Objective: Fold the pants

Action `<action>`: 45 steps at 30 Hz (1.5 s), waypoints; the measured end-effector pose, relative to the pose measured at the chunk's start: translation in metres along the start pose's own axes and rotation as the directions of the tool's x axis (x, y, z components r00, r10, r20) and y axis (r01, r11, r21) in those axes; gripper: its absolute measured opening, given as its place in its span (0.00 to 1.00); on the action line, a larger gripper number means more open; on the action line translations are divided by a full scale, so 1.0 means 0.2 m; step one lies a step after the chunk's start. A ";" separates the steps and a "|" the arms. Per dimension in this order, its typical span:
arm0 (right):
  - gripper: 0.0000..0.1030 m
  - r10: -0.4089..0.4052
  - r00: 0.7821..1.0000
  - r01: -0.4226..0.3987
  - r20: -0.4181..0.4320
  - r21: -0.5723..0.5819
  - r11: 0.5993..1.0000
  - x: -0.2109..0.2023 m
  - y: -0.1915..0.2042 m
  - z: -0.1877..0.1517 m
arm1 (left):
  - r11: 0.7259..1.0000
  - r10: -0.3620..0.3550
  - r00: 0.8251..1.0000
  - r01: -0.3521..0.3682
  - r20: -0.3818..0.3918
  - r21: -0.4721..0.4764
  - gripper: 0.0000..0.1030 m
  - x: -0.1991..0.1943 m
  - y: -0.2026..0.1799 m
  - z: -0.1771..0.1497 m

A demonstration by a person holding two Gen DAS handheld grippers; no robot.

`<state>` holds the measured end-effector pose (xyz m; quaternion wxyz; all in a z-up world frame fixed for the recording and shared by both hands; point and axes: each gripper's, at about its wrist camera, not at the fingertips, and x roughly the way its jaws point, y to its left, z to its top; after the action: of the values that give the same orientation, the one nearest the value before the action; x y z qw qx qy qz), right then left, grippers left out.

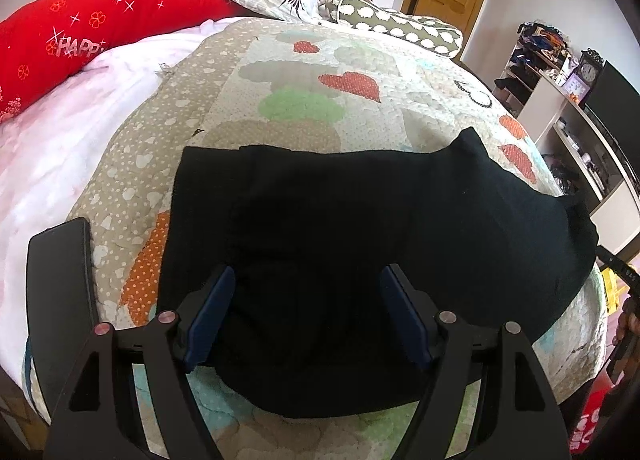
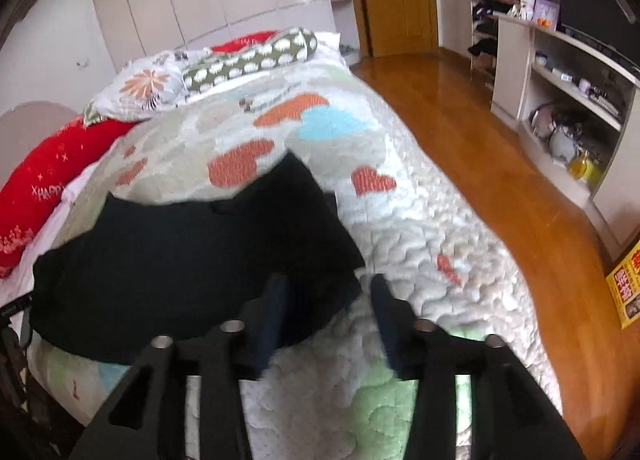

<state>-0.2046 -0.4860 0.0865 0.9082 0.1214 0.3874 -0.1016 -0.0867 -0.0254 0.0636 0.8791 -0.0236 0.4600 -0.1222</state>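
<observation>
Directly ahead of the left gripper (image 1: pixel 306 280), the black folded fabric pants (image 1: pixel 360 240) lie flat on the quilted heart-patterned bedspread (image 1: pixel 280 72). Its blue-padded jaws stand wide apart over the cloth, holding nothing. To that gripper's left a black flat rectangular device (image 1: pixel 60 292) rests on the quilt. The right gripper (image 2: pixel 328 292) is likewise spread wide, empty, with the pants' near corner just ahead and left of it and bare quilt to its right.

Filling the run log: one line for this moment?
pants: folded on quilt | left tongs: open above pants | right tongs: open at pants edge
</observation>
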 end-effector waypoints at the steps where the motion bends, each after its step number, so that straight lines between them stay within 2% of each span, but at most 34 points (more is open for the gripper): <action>1: 0.57 -0.036 0.999 0.036 0.014 -0.013 0.999 -0.01 0.02 0.01 | 1.000 0.003 1.000 -0.003 0.003 -0.005 0.73 -0.01 0.01 0.00; 2: 0.61 -0.098 0.994 0.099 0.045 -0.027 0.995 -0.04 0.05 0.04 | 1.000 0.006 1.000 -0.006 0.006 -0.011 0.73 -0.02 0.02 0.00; 3: 0.62 -0.105 0.992 0.107 0.063 -0.030 0.994 -0.05 0.07 0.06 | 1.000 0.007 1.000 -0.007 0.008 -0.017 0.73 -0.02 0.02 0.00; 4: 0.62 -0.073 0.994 0.076 0.078 -0.035 0.997 -0.06 0.09 0.08 | 1.000 0.007 1.000 -0.007 0.010 -0.025 0.73 -0.03 0.04 0.00; 5: 0.61 0.002 0.996 0.002 0.088 -0.051 0.999 -0.07 0.13 0.10 | 0.999 0.008 1.000 -0.007 0.013 -0.032 0.73 -0.04 0.05 0.00; 7: 0.61 0.168 0.983 -0.160 0.071 -0.113 0.981 -0.03 0.28 0.14 | 0.999 0.014 1.000 -0.013 0.019 -0.043 0.73 -0.04 0.06 0.01; 9: 0.61 0.282 0.959 -0.269 0.040 -0.203 0.942 0.04 0.47 0.16 | 0.998 0.025 0.999 -0.024 0.028 -0.056 0.73 -0.05 0.08 0.02; 10: 0.61 0.305 0.952 -0.289 0.027 -0.248 0.924 0.08 0.57 0.17 | 0.998 0.029 0.999 -0.027 0.031 -0.063 0.73 -0.05 0.09 0.03; 12: 0.61 0.334 0.942 -0.319 -0.018 -0.346 0.882 0.21 0.79 0.20 | 0.997 0.039 0.999 -0.036 0.037 -0.075 0.73 -0.05 0.11 0.05; 15: 0.61 0.373 0.924 -0.374 -0.086 -0.408 0.833 0.36 1.01 0.23 | 0.994 0.068 0.996 -0.063 0.054 -0.090 0.73 -0.05 0.14 0.11; 17: 0.61 0.367 0.919 -0.390 -0.141 -0.447 0.805 0.48 1.14 0.25 | 0.992 0.086 0.994 -0.079 0.067 -0.102 0.73 -0.04 0.16 0.14; 19: 0.61 0.357 0.918 -0.396 -0.173 -0.465 0.792 0.57 1.22 0.26 | 0.990 0.094 0.994 -0.087 0.059 -0.113 0.73 -0.01 0.18 0.18; 21: 0.61 0.373 0.906 -0.422 -0.197 -0.472 0.774 0.64 1.28 0.27 | 0.988 0.108 0.993 -0.101 0.049 -0.117 0.73 0.03 0.19 0.21; 22: 0.56 0.381 0.901 -0.433 -0.206 -0.469 0.770 0.67 1.30 0.28 | 0.987 0.116 0.992 -0.111 0.042 -0.117 0.73 0.06 0.20 0.22; 23: 0.27 0.385 0.894 -0.448 -0.229 -0.460 0.767 0.70 1.31 0.28 | 0.986 0.126 0.992 -0.122 0.029 -0.116 0.73 0.09 0.20 0.23; 24: 0.06 0.385 0.889 -0.457 -0.247 -0.454 0.765 0.72 1.32 0.28 | 0.984 0.135 0.991 -0.132 0.017 -0.117 0.73 0.12 0.20 0.23; 27: 0.05 0.400 0.888 -0.461 -0.229 -0.439 0.772 0.70 1.31 0.31 | 0.982 0.147 0.989 -0.146 -0.003 -0.122 0.73 0.18 0.22 0.24; 29: 0.03 0.393 0.900 -0.435 -0.186 -0.428 0.792 0.68 1.30 0.33 | 0.978 0.150 0.989 -0.149 -0.001 -0.146 0.73 0.19 0.24 0.23; 30: 0.03 0.365 0.915 -0.402 -0.169 -0.432 0.807 0.69 1.30 0.33 | 0.975 0.150 0.989 -0.148 0.000 -0.163 0.75 0.20 0.26 0.23; 31: 0.03 0.343 0.924 -0.381 -0.168 -0.430 0.818 0.72 1.30 0.33 | 0.972 0.148 0.989 -0.146 -0.003 -0.184 0.76 0.22 0.28 0.22; 34: 0.03 0.327 0.920 -0.390 -0.218 -0.395 0.832 0.83 1.30 0.28 | 0.965 0.120 0.993 -0.121 -0.018 -0.233 0.76 0.25 0.30 0.20; 36: 0.06 0.334 0.922 -0.387 -0.198 -0.400 0.831 0.80 1.30 0.28 | 0.968 0.123 0.992 -0.122 -0.008 -0.221 0.76 0.23 0.29 0.19; 37: 0.10 0.334 0.925 -0.379 -0.181 -0.398 0.836 0.76 1.29 0.29 | 0.970 0.128 0.992 -0.126 -0.006 -0.208 0.76 0.21 0.28 0.19; 38: 0.22 0.325 0.931 -0.364 -0.164 -0.397 0.843 0.72 1.27 0.30 | 0.972 0.130 0.991 -0.129 -0.007 -0.198 0.76 0.20 0.27 0.19; 40: 0.38 0.324 0.935 -0.355 -0.146 -0.405 0.842 0.64 1.25 0.30 | 0.974 0.137 0.991 -0.134 0.000 -0.182 0.76 0.15 0.25 0.19; 43: 0.43 0.363 0.923 -0.381 -0.128 -0.432 0.817 0.47 1.24 0.25 | 0.975 0.154 0.988 -0.148 0.025 -0.163 0.76 0.08 0.23 0.17; 45: 0.50 0.366 0.921 -0.383 -0.131 -0.463 0.799 0.39 1.25 0.19 | 0.977 0.155 0.987 -0.147 0.039 -0.157 0.76 0.04 0.20 0.15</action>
<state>-0.0564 -0.2671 0.0904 0.9047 -0.0317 0.3844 0.1811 -0.0497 0.0094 0.0693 0.8929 -0.0591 0.4459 -0.0186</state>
